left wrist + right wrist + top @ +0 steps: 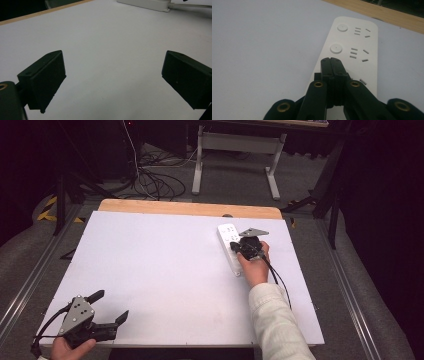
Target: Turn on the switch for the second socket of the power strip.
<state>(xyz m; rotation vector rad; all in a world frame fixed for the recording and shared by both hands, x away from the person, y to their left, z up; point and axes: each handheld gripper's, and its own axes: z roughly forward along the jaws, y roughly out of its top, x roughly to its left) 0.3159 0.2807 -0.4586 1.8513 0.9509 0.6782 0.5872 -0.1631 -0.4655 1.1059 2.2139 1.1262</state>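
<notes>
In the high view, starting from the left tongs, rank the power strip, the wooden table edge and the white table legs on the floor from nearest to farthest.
Measured from the left tongs, at the table's near left corner:
1. Power strip, on the table's far right, under the shut right tongs.
2. Wooden table edge, along the far side.
3. White table legs, on the floor beyond the table.

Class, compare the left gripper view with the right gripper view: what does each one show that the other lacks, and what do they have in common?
The left gripper view alone shows the left tongs spread wide over bare table, plus the power strip's end where its pale cable exits. The right gripper view alone shows the right tongs closed together over the power strip, with its round buttons and socket slots facing up. Both share the white table, its wooden edge and the white power strip.
</notes>
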